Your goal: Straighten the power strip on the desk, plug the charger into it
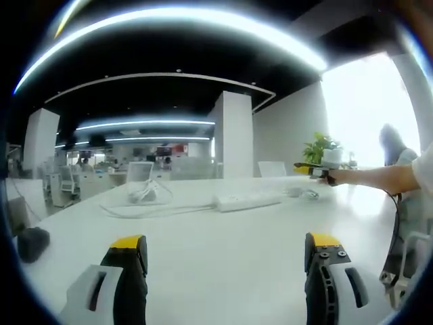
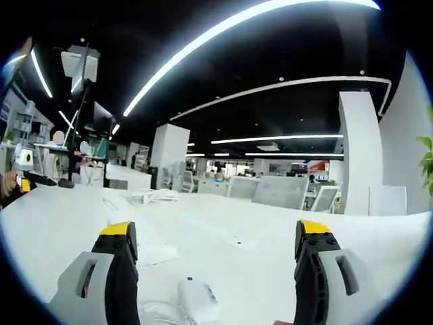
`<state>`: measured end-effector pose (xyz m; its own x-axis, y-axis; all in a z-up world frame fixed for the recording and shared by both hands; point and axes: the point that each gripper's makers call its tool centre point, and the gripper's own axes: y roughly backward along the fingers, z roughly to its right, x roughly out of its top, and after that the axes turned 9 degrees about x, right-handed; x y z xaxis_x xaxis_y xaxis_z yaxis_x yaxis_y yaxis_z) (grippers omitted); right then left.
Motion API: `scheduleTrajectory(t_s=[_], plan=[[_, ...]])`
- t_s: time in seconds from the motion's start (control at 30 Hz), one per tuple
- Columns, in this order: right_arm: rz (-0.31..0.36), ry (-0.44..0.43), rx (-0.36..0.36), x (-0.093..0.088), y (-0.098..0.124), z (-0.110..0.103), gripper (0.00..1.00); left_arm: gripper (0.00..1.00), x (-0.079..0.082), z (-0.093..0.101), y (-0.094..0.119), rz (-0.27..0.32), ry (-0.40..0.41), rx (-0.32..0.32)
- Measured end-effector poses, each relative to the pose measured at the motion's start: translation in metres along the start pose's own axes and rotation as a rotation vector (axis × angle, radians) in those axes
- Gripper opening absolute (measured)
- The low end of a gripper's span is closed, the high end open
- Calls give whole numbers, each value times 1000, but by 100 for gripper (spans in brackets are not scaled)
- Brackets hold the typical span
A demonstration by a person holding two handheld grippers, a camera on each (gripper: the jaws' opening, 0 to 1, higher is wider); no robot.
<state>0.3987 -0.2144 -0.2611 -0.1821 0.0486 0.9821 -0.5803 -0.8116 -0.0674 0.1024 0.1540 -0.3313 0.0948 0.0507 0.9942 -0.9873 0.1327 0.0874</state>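
Lying flat on the white desk point(image 1: 223, 264), the white power strip point(image 1: 247, 200) sits well ahead of the left gripper point(image 1: 226, 254), whose jaws stand wide apart on nothing. In the right gripper view, the white charger point(image 2: 197, 298) rests on the desk just between the spread, empty jaws of the right gripper point(image 2: 211, 247), with loose white cable point(image 2: 152, 197) farther off. No readable writing shows.
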Motion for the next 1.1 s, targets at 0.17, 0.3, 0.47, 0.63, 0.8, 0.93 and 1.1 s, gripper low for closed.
scheduleTrajectory(t_s=[0.17,0.3,0.47,0.63,0.8,0.93,1.1], plan=[[-34,-1,12,-9,0,-4,93,99,-1,-1,0,-1,1,2],[-50,-10,16,-14,0,-4,91,99,-1,-2,0,-3,1,3],[-83,-13,25,-22,0,-8,90,99,-2,-3,0,-4,3,6],[-170,15,65,-38,-3,-17,88,99,-2,-2,0,-8,4,1],[-216,39,93,-46,-6,-23,87,99,-1,-1,-1,-6,3,-2],[-240,37,103,-50,-5,-24,87,99,-1,0,-1,-7,2,-7],[-248,16,103,-52,-5,-22,86,99,0,0,0,-5,3,-6]])
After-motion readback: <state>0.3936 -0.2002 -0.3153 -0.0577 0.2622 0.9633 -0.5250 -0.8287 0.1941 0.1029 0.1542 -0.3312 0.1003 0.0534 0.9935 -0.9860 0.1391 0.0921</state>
